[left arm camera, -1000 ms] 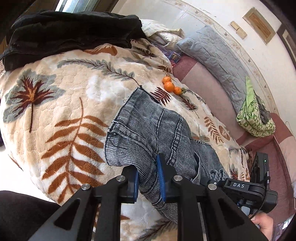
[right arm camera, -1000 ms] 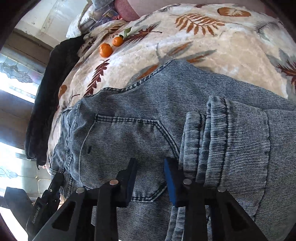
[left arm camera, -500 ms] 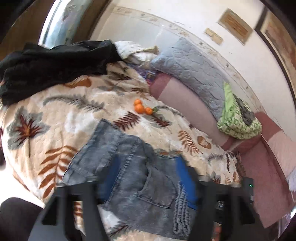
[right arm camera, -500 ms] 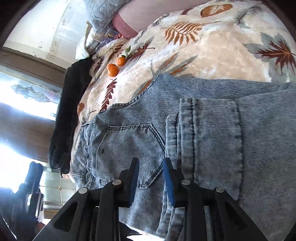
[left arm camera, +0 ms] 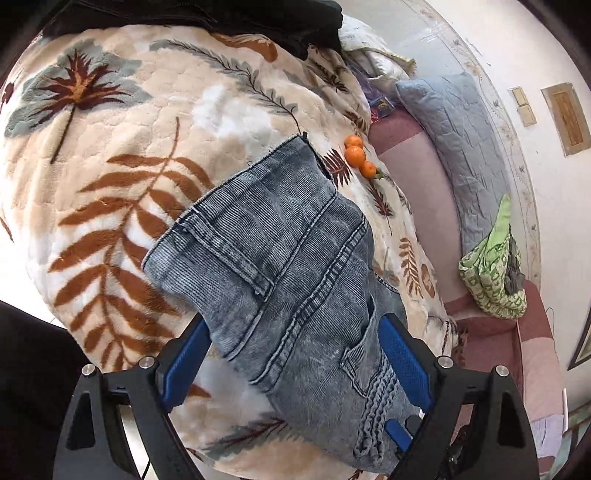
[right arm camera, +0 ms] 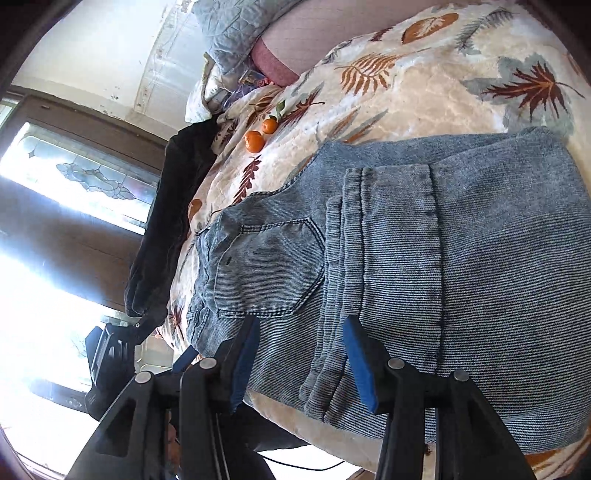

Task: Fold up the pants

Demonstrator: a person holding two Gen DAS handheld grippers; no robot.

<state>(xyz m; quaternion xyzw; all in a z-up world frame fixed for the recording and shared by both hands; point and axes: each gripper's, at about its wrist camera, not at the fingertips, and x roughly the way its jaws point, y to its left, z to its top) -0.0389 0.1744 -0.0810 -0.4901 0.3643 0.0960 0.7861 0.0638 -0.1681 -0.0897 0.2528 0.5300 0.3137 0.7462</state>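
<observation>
Denim first: left wrist view has the folded jeans (left arm camera: 291, 273) lying flat on the leaf-print fleece blanket (left arm camera: 122, 155), hem end toward the far side, back pocket near the camera. Left gripper (left arm camera: 295, 363) is spread wide, blue pads either side of the jeans, gripping nothing. Three tangerines (left arm camera: 356, 155) sit just past the hem; black garment (left arm camera: 207, 14) at the far edge, grey pillow (left arm camera: 461, 147) and green bag (left arm camera: 495, 269) on the pink sofa

Right wrist view: same jeans (right arm camera: 424, 266), leg section folded over the seat, back pocket exposed. Right gripper (right arm camera: 299, 365) also open wide, empty, pads over the near edge. Tangerines (right arm camera: 255, 141) beyond, black garment (right arm camera: 166, 229) by the window (right arm camera: 74, 177)
</observation>
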